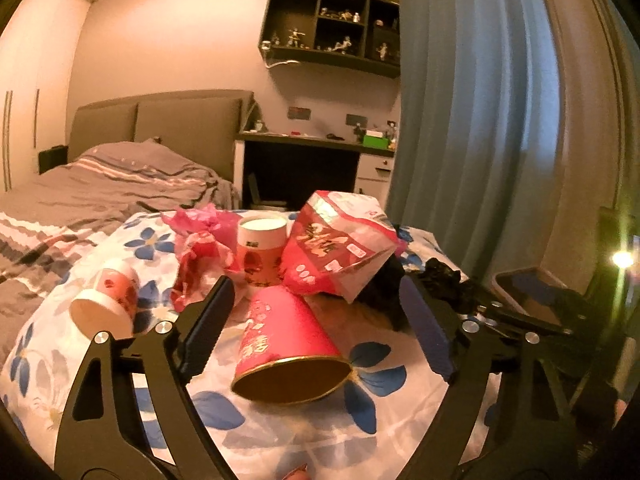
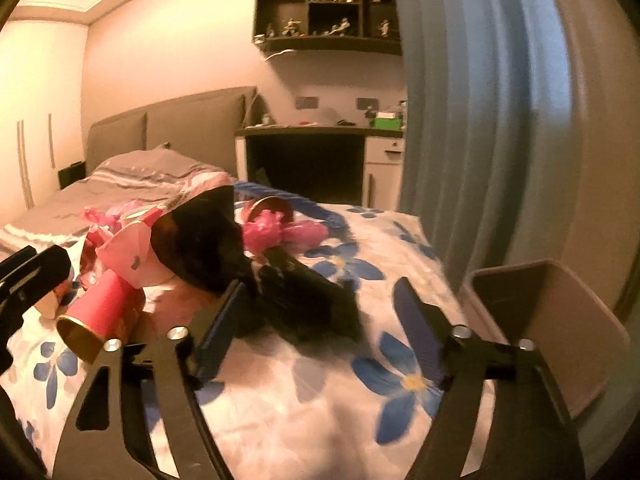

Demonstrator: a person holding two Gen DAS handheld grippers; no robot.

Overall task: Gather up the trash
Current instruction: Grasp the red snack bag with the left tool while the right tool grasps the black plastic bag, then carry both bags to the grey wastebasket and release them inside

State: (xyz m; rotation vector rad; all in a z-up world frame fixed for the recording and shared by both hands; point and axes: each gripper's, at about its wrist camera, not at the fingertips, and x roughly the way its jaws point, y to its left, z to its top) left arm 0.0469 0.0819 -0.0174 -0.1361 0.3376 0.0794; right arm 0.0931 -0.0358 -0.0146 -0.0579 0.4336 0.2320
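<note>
Brown bin (image 2: 560, 320) beside bed; toppled pink cup (image 1: 286, 344) looks empty

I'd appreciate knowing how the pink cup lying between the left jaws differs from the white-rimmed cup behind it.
The pink cup lies on its side, mouth toward the camera; the white-rimmed cup stands upright. The pink cup's rim is gold and its inside dark; the white-rimmed cup's inside looks pale. Both rest on the floral sheet.
</note>
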